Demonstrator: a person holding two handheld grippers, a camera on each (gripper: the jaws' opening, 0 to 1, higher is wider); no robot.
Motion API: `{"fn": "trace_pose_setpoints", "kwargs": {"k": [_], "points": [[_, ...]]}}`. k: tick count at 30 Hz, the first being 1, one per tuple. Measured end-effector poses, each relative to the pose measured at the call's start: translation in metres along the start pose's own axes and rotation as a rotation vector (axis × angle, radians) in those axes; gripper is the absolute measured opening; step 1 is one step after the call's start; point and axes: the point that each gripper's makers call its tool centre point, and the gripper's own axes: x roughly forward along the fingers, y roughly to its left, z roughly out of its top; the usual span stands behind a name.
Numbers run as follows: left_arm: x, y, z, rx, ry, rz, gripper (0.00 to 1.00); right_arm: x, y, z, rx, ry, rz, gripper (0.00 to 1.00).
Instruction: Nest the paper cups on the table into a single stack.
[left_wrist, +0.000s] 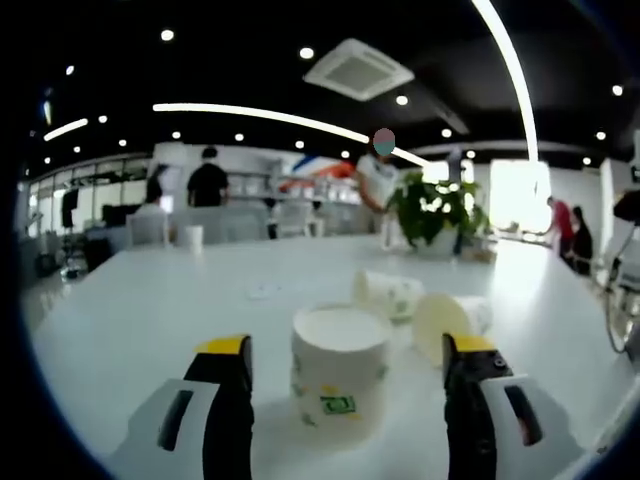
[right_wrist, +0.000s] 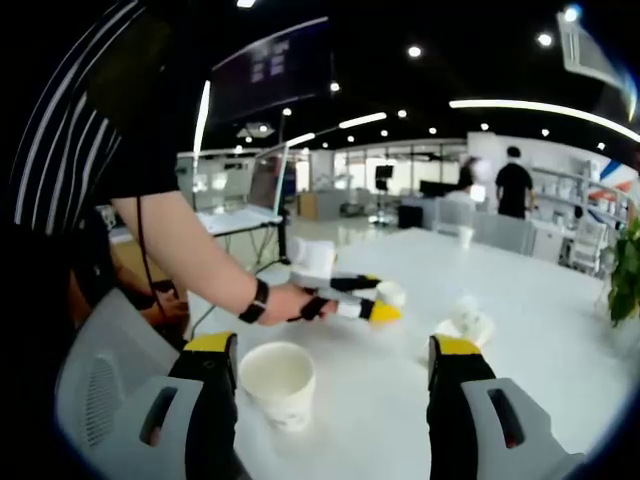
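A white paper cup with green print (left_wrist: 340, 375) stands upside down on the white table (left_wrist: 150, 300), between the jaws of my open left gripper (left_wrist: 345, 350), untouched. Behind it two more cups lie on their sides: one (left_wrist: 388, 293) farther back, one (left_wrist: 448, 320) with its mouth turned toward me. In the right gripper view an upright cup (right_wrist: 278, 382) stands close to the left jaw of my open right gripper (right_wrist: 333, 348). The left gripper (right_wrist: 372, 298) shows there too, held by a hand (right_wrist: 285, 300), with a cup (right_wrist: 393, 292) at its tips and fallen cups (right_wrist: 468, 322) to the right.
A potted plant (left_wrist: 435, 210) stands at the far end of the table, and a lone cup (left_wrist: 193, 237) at the far left. Chairs and people stand beyond the table. The person's arm (right_wrist: 190, 250) reaches in from the left, near the table edge (right_wrist: 215, 320).
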Motion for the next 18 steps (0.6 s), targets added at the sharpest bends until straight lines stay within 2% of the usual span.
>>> {"fn": "trace_pose_setpoints", "kwargs": {"k": [4, 6, 11, 15, 18], "points": [[0.002, -0.002, -0.001, 0.007, -0.007, -0.012, 0.66, 0.000, 0.000, -0.001, 0.006, 0.000, 0.003, 0.76], [0.003, -0.002, -0.002, 0.039, -0.004, -0.011, 0.65, 0.000, 0.000, -0.002, 0.005, 0.003, 0.003, 0.76], [0.005, -0.001, -0.004, 0.037, -0.005, -0.010, 0.62, -0.001, -0.001, -0.005, 0.013, 0.006, 0.009, 0.75], [0.007, -0.003, -0.011, 0.030, 0.016, -0.026, 0.51, -0.001, -0.001, -0.007, 0.015, 0.013, 0.010, 0.74], [0.008, -0.005, -0.011, 0.029, 0.017, -0.029, 0.46, -0.002, 0.000, -0.008, 0.021, 0.016, 0.012, 0.74]]}}
